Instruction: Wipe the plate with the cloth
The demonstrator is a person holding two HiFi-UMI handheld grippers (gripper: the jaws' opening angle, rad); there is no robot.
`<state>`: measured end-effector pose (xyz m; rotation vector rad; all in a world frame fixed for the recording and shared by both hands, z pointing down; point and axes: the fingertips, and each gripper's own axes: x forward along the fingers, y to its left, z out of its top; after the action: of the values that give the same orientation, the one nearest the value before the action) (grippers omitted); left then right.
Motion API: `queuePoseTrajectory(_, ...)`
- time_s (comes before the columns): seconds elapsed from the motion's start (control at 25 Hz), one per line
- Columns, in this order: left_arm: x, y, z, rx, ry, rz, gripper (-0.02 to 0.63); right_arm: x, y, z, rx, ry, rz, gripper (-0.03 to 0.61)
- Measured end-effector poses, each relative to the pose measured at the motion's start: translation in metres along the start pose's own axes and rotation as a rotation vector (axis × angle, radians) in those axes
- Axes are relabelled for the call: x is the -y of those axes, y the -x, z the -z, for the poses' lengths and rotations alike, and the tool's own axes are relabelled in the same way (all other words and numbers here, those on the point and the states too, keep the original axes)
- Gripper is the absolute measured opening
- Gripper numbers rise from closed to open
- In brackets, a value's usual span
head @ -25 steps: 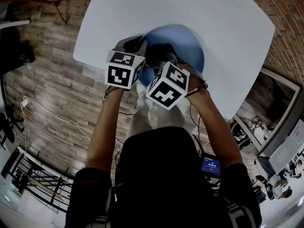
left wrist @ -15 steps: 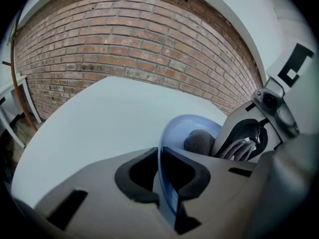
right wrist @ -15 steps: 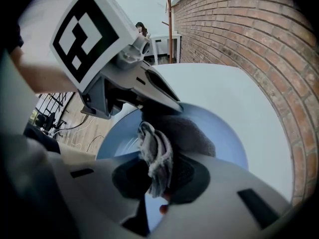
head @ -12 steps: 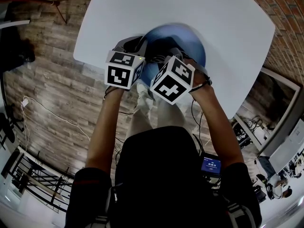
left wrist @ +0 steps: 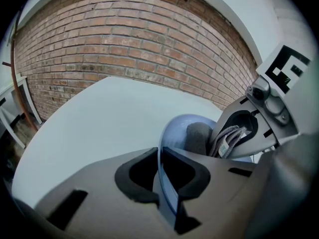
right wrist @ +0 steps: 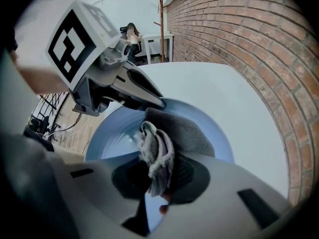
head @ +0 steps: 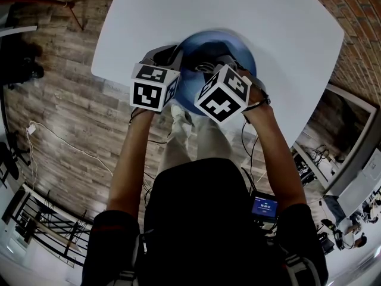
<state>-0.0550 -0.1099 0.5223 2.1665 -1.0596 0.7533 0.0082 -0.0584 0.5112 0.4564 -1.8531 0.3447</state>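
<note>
a: left gripper [left wrist: 162, 179], state?
b: its jaws are closed onto the rim of the blue plate [left wrist: 175, 133]. the rim runs edge-on through the gap, with a dark pad on either side of it.
a: right gripper [right wrist: 155, 177]?
b: clamped on a bunched grey cloth [right wrist: 158, 156]. the folds stick out ahead of the jaws, with a small white label among them. the cloth's free end lies spread against the plate's inner face [right wrist: 112, 138].
a: seen from the left gripper view as well?
b: yes. the cloth [left wrist: 199, 137] shows as a dark grey pad on the plate, just beside the right gripper's jaw tips.
a: where is the plate?
b: in the head view the plate [head: 221, 47] is at the near edge of the white table [head: 250, 11], just beyond both marker cubes [head: 156, 87]. the two grippers are close together, left on the plate's left rim, right over its middle. i cannot tell whether the plate lies flat or is tipped up.
a: surroundings?
b: a brick wall [left wrist: 129, 49] behind the table and a wooden plank floor [head: 65, 124] to the left of it.
</note>
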Motion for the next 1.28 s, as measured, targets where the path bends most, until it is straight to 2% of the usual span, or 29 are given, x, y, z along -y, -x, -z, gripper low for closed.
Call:
queuePoseTrajectory(0.64,0.002,-0.001,0.0,0.0,-0.007,-0.007,0.041,0.017,0.007,0.022,-0.005,-0.059,0.038,0.051)
queuePoseTrajectory(1.28,0.001,0.002,0.001,0.006,-0.02,-0.018,0.041,0.009,0.013,0.041,-0.021,-0.087,0.035,0.051)
